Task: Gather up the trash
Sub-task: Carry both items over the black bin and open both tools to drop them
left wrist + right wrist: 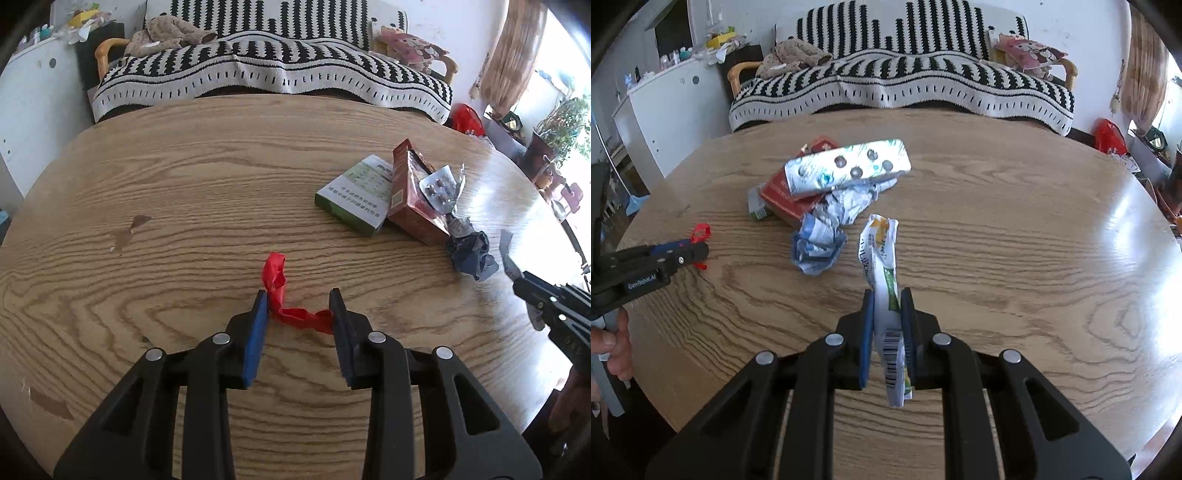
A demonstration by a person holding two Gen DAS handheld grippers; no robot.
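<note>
On the wooden table (184,184), the left gripper (299,299) pinches a twisted red scrap (280,291) between its fingers, while the right gripper (887,299) is clamped tight on a crumpled white wrapper (882,251). More trash, boxes (373,199) and a blister pack (846,170), lies piled just beyond.

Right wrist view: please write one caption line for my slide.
Right gripper clamps a crumpled white wrapper above the wooden table.

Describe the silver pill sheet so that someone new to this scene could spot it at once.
On the round wooden table, look at the heap of litter on the side towards the striped sofa. The pill sheet lies on top of it, across a red box. It is the only shiny foil strip, dotted with round blister holes.
</note>
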